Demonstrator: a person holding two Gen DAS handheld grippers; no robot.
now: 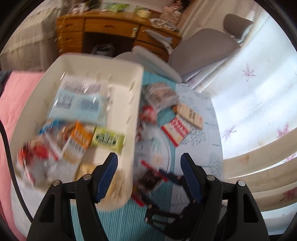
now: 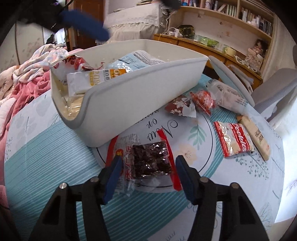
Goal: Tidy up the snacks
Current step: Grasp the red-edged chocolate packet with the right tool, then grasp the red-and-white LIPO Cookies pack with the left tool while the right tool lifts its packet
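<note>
One white bin (image 2: pixel 130 89) sits on the table (image 2: pixel 46 157), which has a blue-and-white printed cloth. Outside the bin, six snack packets are countable in the right wrist view: a clear dark-fruit packet (image 2: pixel 148 163) with red edges, a brown packet (image 2: pixel 179 107), a red packet (image 2: pixel 203 101), a clear bag (image 2: pixel 228 96), a red-and-white cookies packet (image 2: pixel 233 139), and a tan bar (image 2: pixel 256 137). Inside the bin are several packets; the left wrist view is blurred, so the exact count cannot be given. Legible there: a pale blue bag (image 1: pixel 78 103), an orange-and-white packet (image 1: pixel 78 142), a green packet (image 1: pixel 107 139).

Left gripper (image 1: pixel 149 173): jaws parted wide, nothing between the pads, held above the table with one finger over the bin's near corner. It also shows as a blurred blue finger at the top left of the right wrist view.

Right gripper (image 2: pixel 147 175): jaws half open, one on each side of the dark-fruit packet. Left pad sits at the packet's crinkled clear edge, right pad just beside the red edge. Pressing contact cannot be confirmed; the packet lies flat on the table.

View differences: the left wrist view looks down into the bin and shows a grey chair (image 1: pixel 200 50) and wooden desk (image 1: pixel 111 27). The right wrist view shows the bin's outer wall, bookshelves (image 2: pixel 232 11), and pink bedding (image 2: pixel 24 89).
</note>
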